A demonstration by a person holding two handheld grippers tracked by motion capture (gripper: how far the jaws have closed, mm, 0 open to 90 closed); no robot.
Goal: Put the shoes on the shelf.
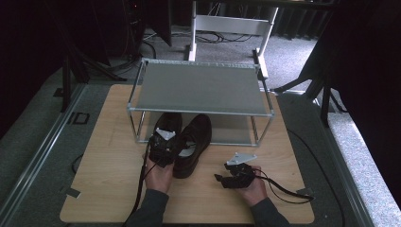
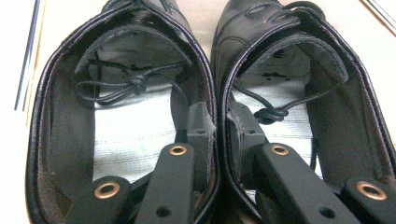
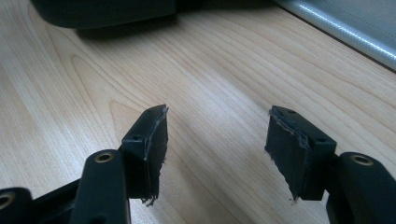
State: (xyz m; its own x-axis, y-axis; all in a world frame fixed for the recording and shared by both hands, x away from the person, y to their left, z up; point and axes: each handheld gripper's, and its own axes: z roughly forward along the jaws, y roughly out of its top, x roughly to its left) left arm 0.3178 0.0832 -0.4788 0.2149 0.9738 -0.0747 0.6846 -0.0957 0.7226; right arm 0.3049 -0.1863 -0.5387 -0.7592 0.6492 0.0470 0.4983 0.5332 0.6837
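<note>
Black leather shoes (image 1: 189, 142) on pale wood-grain table (image 1: 108, 170).

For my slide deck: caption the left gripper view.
Left gripper pinches the adjoining inner walls of two black lace-up shoes, one jaw inside each.

Dim, murky high view with black surroundings, pale wooden tabletop (image 1: 108, 156) perhaps lit from above, left gripper view overexposed at edges, right gripper view soft.

Two black tools, left tool (image 1: 163, 144) and right tool (image 1: 226, 180), each topped by a grey three-cornered plate (image 1: 240, 158). Black cable (image 1: 283, 190) trailing from each. Flat black arms with brass-ringed rivet holes (image 3: 104, 157) and small screw holes. Square black pads (image 3: 156, 140), frayed and ragged along the edges. Dark grey sleeves (image 1: 152, 208) on both forearms.
</note>
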